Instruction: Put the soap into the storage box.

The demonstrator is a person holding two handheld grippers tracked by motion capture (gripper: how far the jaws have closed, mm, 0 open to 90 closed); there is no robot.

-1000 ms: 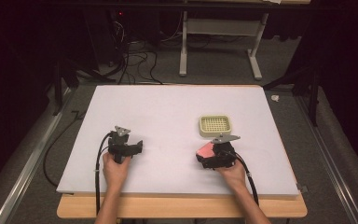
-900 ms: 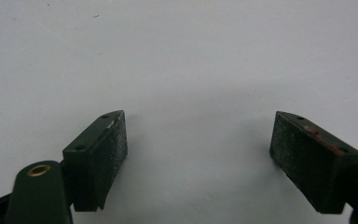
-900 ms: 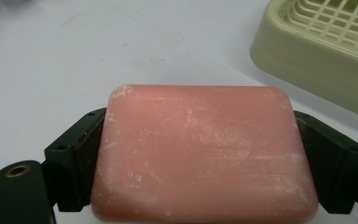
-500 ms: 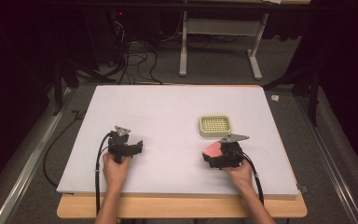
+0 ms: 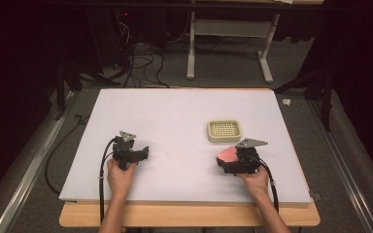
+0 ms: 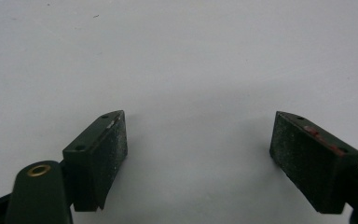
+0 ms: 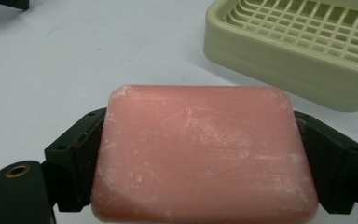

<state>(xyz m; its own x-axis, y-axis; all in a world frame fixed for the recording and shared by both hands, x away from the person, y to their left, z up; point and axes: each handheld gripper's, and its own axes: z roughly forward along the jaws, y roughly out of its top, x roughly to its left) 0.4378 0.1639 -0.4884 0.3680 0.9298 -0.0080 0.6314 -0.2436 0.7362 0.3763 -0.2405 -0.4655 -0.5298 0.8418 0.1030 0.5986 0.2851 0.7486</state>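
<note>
A pink bar of soap point(image 7: 200, 154) sits squeezed between the jaws of my right gripper point(image 7: 200, 161), which is shut on it. From above, the soap point(image 5: 227, 154) and right gripper point(image 5: 229, 159) are at the table's front right, just in front of a pale green soap dish point(image 5: 224, 131) with a grid bottom. That dish point(image 7: 298, 51) lies close ahead at the upper right in the right gripper view. My left gripper point(image 5: 144, 152) rests at the front left. Its jaws stand wide apart, open point(image 6: 198, 149) over bare white surface, holding nothing.
The white table top point(image 5: 175, 121) spreads between and beyond both grippers. A wooden edge point(image 5: 189, 216) runs along the front. Cables point(image 5: 141, 68) and a desk frame point(image 5: 228, 43) stand on the floor behind the table.
My right gripper with the soap has shifted slightly right and toward the front edge. The left gripper has stayed put.
</note>
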